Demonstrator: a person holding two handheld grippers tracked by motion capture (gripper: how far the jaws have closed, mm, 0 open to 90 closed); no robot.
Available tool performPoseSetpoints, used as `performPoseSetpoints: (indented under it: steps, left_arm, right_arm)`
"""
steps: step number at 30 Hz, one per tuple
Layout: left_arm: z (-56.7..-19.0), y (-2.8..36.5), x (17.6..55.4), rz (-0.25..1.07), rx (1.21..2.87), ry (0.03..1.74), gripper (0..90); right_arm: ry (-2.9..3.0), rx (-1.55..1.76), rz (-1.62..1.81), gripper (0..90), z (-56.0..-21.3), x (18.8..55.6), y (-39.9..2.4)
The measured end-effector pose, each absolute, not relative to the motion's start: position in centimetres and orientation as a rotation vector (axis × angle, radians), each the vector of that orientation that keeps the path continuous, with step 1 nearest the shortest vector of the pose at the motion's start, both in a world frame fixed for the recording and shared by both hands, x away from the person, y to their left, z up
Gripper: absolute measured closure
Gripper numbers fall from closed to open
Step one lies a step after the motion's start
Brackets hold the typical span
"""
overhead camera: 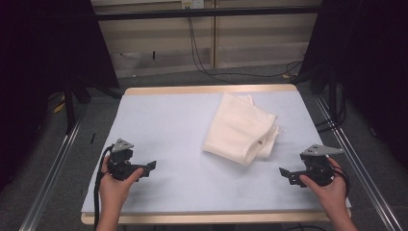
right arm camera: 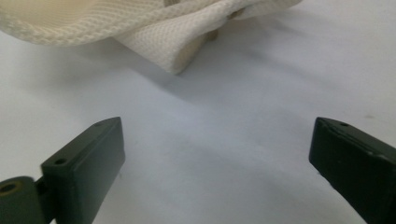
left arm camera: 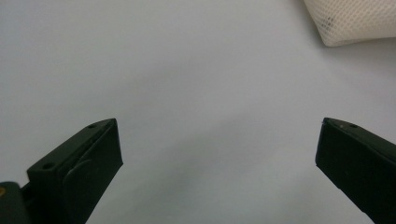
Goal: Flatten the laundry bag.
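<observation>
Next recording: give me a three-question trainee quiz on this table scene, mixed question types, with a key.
1. True or false: the left hand-held gripper is shut on the folded cream cloth.
2. Multiple choice: where does the cloth lie on the white table? A) near the left edge B) right of centre, toward the far side C) hanging over the near edge
3. Short answer: how do the jaws of the right hand-held gripper stand, and is anything between them?

Key:
1. False; its jaws are open and apart from the cloth.
2. B
3. Open, with only bare table between them.
</observation>
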State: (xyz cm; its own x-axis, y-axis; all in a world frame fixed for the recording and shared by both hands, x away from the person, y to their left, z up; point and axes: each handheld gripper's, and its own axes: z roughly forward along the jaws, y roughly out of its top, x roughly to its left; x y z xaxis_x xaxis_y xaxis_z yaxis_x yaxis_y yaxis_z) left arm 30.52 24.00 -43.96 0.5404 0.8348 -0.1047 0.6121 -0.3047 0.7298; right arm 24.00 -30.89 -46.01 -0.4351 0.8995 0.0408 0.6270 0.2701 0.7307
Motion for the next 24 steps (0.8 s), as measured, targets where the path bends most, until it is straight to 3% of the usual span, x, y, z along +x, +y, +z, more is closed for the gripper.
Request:
performPoseSetpoints:
  steps: [14, 24]
  left_arm:
    - [-42.9, 17.8, 30.9, 0.274, 2.092, 1.005, 0.1]
    - [-42.4, 14.0, 31.3, 0.222, 2.163, 0.916, 2.5]
  right_arm:
    - [2.201, 1.356, 0.988, 2.4, -46.3, 24.3, -29.5]
    - [2.211, 1.347, 1.008, 6.6, -46.1, 24.4, -28.6]
